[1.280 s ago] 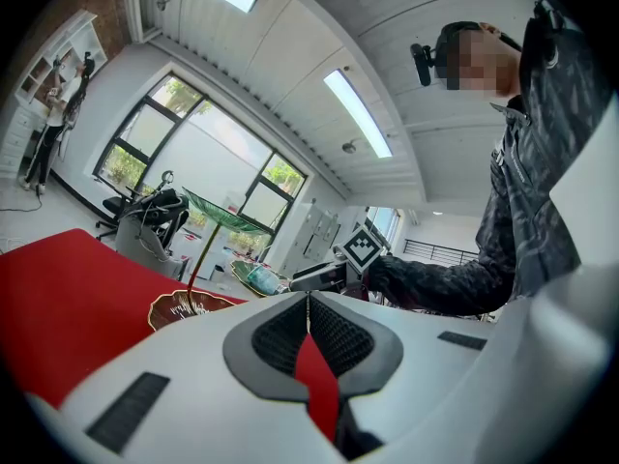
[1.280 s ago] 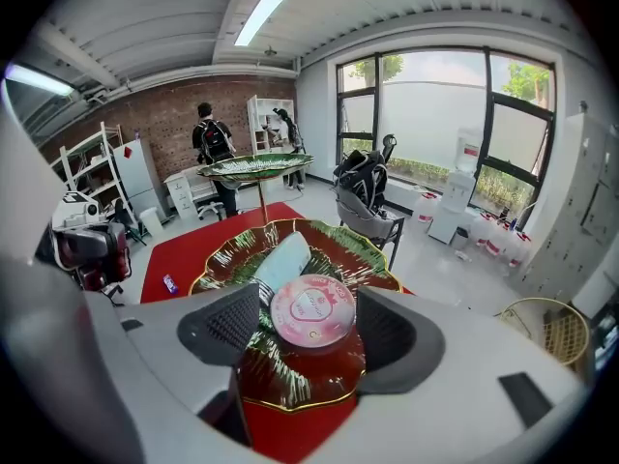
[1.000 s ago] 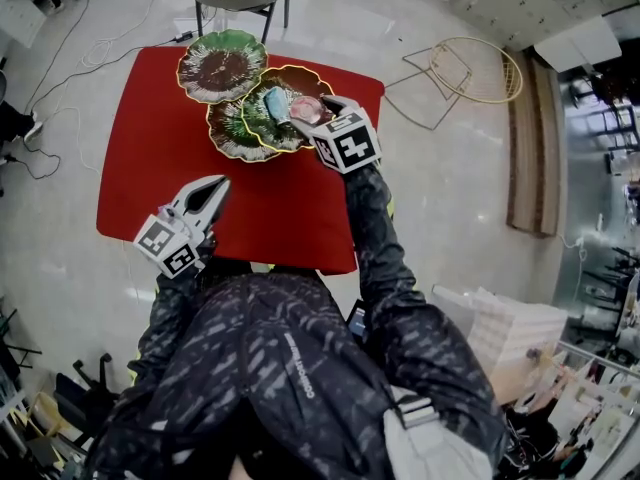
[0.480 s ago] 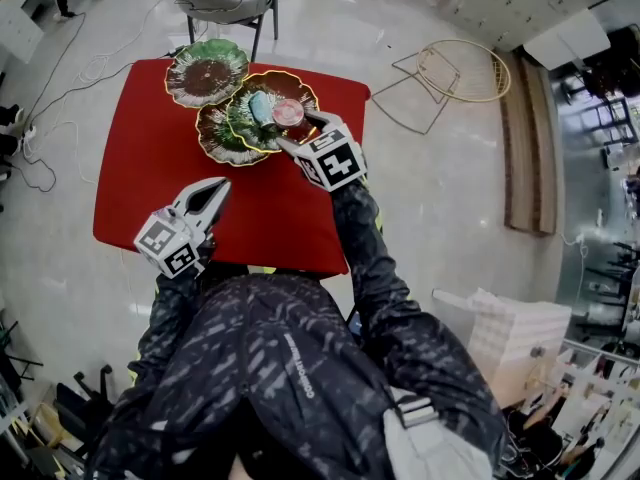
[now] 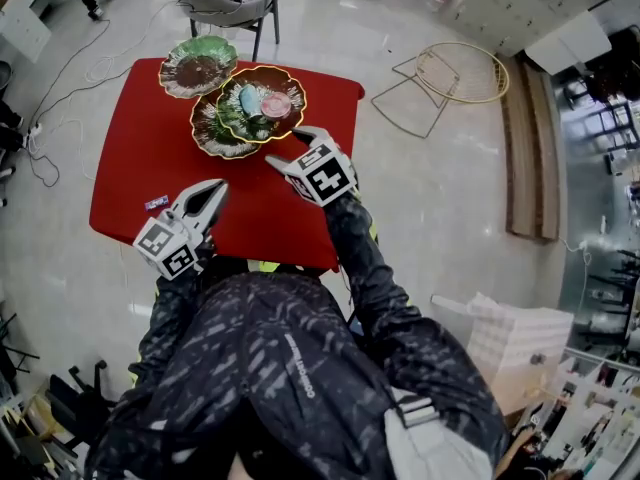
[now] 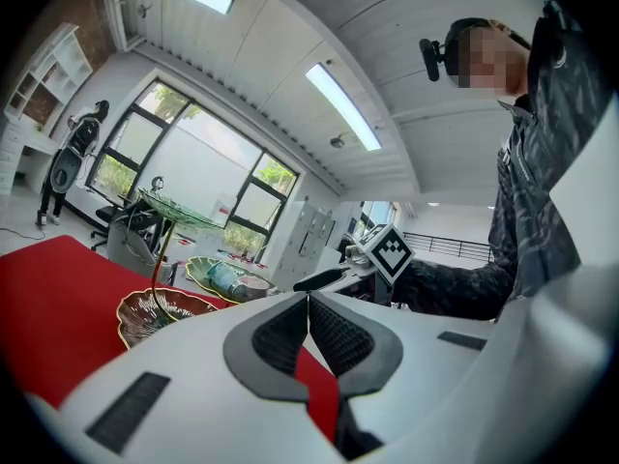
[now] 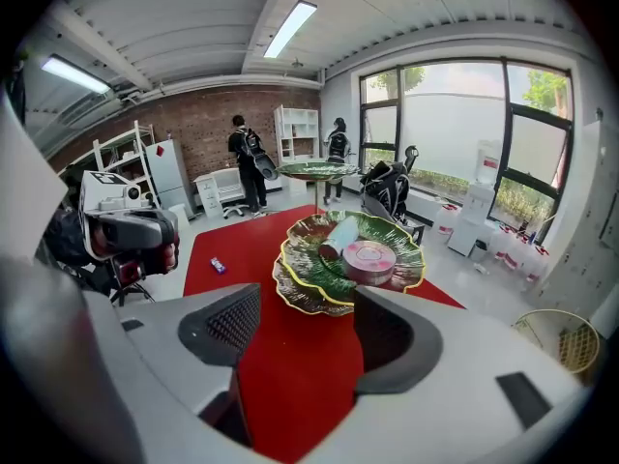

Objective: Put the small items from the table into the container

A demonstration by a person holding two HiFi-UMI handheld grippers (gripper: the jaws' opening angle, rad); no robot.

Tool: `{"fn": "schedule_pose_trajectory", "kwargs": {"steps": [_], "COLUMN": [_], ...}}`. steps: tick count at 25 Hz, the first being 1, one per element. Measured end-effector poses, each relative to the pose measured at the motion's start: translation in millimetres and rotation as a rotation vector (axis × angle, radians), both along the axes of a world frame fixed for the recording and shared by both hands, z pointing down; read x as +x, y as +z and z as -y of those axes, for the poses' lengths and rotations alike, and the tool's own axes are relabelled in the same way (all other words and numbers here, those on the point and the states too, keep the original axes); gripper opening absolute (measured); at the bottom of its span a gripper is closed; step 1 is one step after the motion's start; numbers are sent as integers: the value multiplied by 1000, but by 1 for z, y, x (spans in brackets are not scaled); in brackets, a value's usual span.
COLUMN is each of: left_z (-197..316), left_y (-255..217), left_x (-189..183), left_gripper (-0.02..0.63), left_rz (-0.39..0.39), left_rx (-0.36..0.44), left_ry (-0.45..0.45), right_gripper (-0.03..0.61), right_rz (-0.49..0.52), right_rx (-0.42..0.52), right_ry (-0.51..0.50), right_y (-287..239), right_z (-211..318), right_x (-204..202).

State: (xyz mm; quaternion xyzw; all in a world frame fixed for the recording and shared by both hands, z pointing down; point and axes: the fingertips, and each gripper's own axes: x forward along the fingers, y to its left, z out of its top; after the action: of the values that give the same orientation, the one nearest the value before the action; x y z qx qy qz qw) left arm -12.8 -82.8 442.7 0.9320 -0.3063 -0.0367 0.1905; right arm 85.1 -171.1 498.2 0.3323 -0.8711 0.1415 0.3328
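While left tongs are closed and right tongs gape empty, a round pink tin lies in the dish

My left hand-held gripper sits close to my body, jaws pressed together on nothing, while my outstretched right hand-held gripper has its jaws spread apart, empty.

Glossy pale floor, brick back wall, tall windows, ceiling strip lights, white shelving
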Motion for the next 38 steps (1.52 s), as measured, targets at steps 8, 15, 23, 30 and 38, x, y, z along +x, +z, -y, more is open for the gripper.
{"fn": "schedule_pose_trajectory", "kwargs": {"steps": [8,15,23,30,38], "left_z": [-35,-60,-80,-87,-83], "left_y": [13,21,37,46,58], "left_x": [-7,-27,-55,-91,-136], "left_gripper": [12,12,12,12,12], "left_rz": [28,47,51,44,37], "left_rx": [-22,-48,-86,-104,-119], "left_ry": [-93,-189,-274,-349,-417], "right_gripper": [313,313,313,313,311], "right_rz": [8,23,11,0,2], "right_rx": [-26,-43,-65,-66,-98], "right_ry": [-120,-244,-390,-491,-573], "right_y": [14,24,41,53,73], "right_z": [-41,-71,-98,-110,-115], "right_x": [-15,-44,-90,-137,-189]}}
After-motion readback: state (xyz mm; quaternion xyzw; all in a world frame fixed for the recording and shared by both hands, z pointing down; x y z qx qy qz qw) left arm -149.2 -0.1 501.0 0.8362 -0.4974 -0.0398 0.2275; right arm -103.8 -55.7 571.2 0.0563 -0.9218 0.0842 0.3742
